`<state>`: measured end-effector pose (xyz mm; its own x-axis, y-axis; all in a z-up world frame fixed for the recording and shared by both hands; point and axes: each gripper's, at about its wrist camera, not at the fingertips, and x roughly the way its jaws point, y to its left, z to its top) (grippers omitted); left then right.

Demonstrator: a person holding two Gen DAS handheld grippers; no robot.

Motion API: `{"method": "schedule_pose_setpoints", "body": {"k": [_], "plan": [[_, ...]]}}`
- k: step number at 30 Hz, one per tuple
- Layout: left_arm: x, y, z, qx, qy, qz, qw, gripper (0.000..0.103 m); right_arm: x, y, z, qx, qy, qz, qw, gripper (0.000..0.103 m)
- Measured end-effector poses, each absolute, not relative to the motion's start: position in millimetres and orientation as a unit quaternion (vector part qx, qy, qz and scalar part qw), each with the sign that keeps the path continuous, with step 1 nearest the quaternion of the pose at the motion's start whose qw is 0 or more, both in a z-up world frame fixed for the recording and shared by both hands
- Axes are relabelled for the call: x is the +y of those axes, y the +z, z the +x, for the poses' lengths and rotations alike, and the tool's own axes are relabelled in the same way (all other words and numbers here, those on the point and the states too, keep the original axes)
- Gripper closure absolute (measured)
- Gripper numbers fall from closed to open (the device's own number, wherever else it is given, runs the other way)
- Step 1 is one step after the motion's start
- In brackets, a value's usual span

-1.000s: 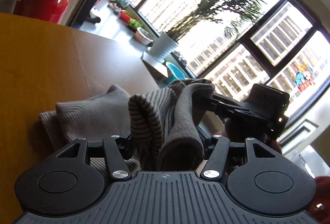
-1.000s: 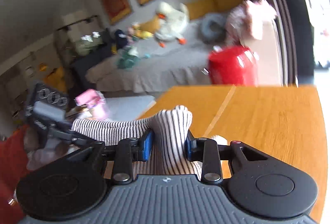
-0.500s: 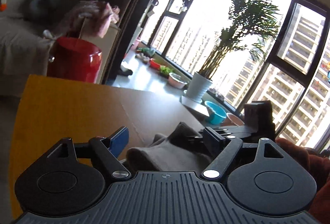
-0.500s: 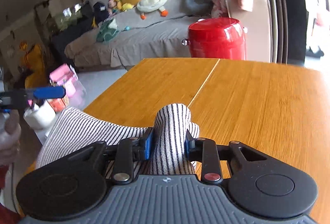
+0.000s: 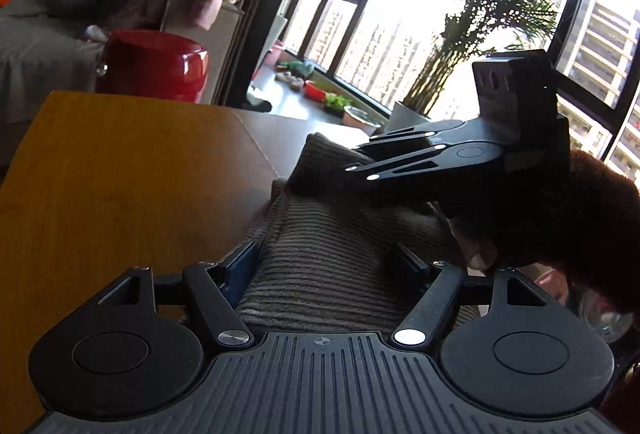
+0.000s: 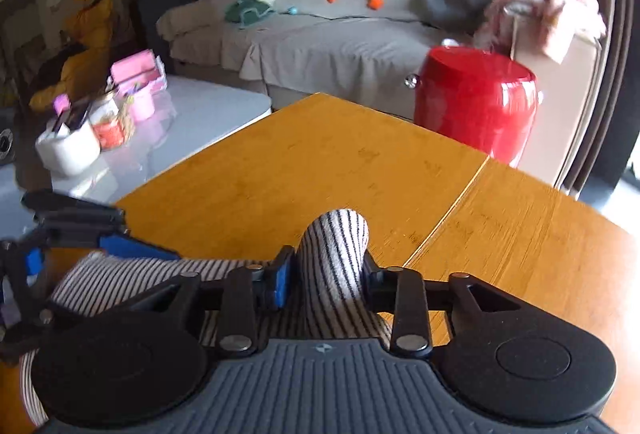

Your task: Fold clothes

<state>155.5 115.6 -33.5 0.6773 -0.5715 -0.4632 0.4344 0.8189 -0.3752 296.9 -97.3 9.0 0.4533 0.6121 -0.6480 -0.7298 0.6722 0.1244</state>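
A striped grey-and-white garment (image 5: pixel 328 258) lies folded on the wooden table (image 5: pixel 120 194). My left gripper (image 5: pixel 324 266) is open, its jaws wide apart on either side of the cloth's near fold. My right gripper (image 6: pixel 324 274) is shut on a bunched fold of the striped garment (image 6: pixel 336 258) and holds it just above the table (image 6: pixel 320 162). The right gripper also shows in the left wrist view (image 5: pixel 440 162), resting on the far part of the cloth. The left gripper shows at the left edge of the right wrist view (image 6: pixel 80 234).
A red drum-shaped stool (image 6: pixel 476 102) stands past the table's far edge, also in the left wrist view (image 5: pixel 152 66). A grey sofa (image 6: pixel 340 46) with plush toys is behind it. A low white table (image 6: pixel 180 122) with cups stands left. Windows and a potted palm (image 5: pixel 492 26) are to the right.
My left gripper let go of the striped fold, opened, and now sits low with its jaws around the cloth. My right gripper kept its hold and moved down toward the table.
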Motion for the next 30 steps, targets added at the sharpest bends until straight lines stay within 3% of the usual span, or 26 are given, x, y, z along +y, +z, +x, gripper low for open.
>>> {"method": "schedule_pose_setpoints", "body": {"k": [8, 13, 19, 22, 24, 26, 30], "plan": [[116, -34, 157, 0.288, -0.284, -0.121, 0.906, 0.025, -139, 47, 258, 0.302, 0.338, -0.060, 0.889, 0.040], [115, -35, 158, 0.289, -0.282, -0.120, 0.907, 0.025, -198, 66, 225, 0.303, 0.281, 0.044, 0.909, 0.022], [114, -35, 156, 0.289, -0.273, -0.118, 0.910, 0.024, -233, 22, 197, 0.385, 0.272, 0.201, 0.859, 0.022], [115, -35, 156, 0.290, -0.260, -0.119, 0.913, 0.020, -223, -9, 195, 0.407, 0.281, 0.255, 0.831, 0.022], [119, -35, 156, 0.296, -0.244, -0.125, 0.915, 0.011, -212, -26, 199, 0.414, 0.287, 0.286, 0.815, 0.022], [125, -34, 155, 0.301, -0.238, -0.140, 0.913, 0.011, -201, -36, 203, 0.416, 0.294, 0.298, 0.807, 0.022], [139, -30, 151, 0.308, -0.224, -0.139, 0.914, 0.013, -192, -37, 212, 0.402, 0.308, 0.289, 0.813, 0.037]]}}
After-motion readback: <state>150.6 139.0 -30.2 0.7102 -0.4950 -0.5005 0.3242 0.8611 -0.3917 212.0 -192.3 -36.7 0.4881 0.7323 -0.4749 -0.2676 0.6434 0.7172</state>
